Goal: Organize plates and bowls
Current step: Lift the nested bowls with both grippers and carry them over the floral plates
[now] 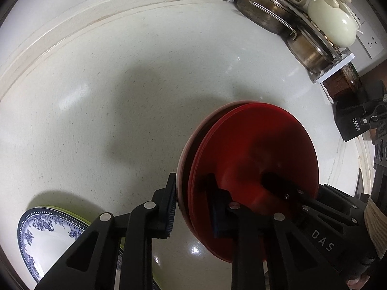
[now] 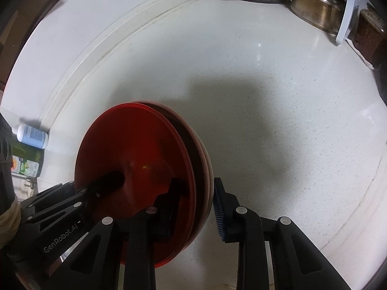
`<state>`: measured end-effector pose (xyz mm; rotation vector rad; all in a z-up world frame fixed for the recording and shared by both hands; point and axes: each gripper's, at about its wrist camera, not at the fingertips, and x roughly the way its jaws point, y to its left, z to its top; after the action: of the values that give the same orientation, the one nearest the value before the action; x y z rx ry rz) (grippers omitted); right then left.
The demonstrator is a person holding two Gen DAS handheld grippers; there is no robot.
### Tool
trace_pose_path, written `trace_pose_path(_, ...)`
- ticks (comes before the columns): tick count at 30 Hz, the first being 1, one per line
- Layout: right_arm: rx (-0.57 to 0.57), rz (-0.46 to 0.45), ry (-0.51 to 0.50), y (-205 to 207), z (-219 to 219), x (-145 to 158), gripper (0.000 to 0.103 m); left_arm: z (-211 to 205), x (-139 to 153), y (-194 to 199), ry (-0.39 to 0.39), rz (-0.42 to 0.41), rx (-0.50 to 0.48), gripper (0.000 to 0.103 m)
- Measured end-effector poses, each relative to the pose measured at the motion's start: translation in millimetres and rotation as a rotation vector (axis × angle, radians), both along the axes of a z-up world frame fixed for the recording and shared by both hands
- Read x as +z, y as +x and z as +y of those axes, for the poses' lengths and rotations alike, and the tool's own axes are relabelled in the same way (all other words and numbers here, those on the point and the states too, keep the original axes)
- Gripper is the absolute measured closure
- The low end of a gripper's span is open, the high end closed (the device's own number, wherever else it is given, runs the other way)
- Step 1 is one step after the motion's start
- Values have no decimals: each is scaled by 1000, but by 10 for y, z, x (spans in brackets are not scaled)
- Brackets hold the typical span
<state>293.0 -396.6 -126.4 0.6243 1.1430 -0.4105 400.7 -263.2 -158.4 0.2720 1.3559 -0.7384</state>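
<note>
A stack of red plates [image 1: 266,145] with a pale underside stands tilted on edge above the white speckled counter [image 1: 121,96]. In the left wrist view my left gripper [image 1: 193,207] is shut on the stack's near rim, one pad on the pale outside and one on the red face. My right gripper's finger [image 1: 278,183] reaches onto the red face from the right. In the right wrist view the same red plates [image 2: 135,145] sit between the pads of my right gripper [image 2: 193,207], which is shut on the rim. The left gripper's finger [image 2: 106,181] enters from the left.
A blue-and-white patterned plate [image 1: 48,236] lies on a green plate at the lower left. A white dish rack [image 1: 338,65] with metal pans [image 1: 263,12] and cream dishes [image 1: 331,21] stands at the back right. A white bottle [image 2: 31,136] and a green carton [image 2: 26,164] stand at the left edge.
</note>
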Motion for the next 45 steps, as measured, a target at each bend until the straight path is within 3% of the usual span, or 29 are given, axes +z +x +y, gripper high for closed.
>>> trace_pose_path(10, 3, -1, -11, -4, -6, 37, 75, 30, 41, -30, -5, -11, 15, 79)
trace_pose_path(21, 38, -42, -33, -49, 68, 264, 75, 233, 328, -47, -43, -51, 75, 79)
trace_pose_path(33, 130, -103, -68, 3, 468, 588, 75, 758, 653, -102, -72, -117, 167, 79)
trace_pose_path(45, 228, -126, -71, 67, 1006, 688, 75, 1399, 773, -118, -73, -143, 253, 79)
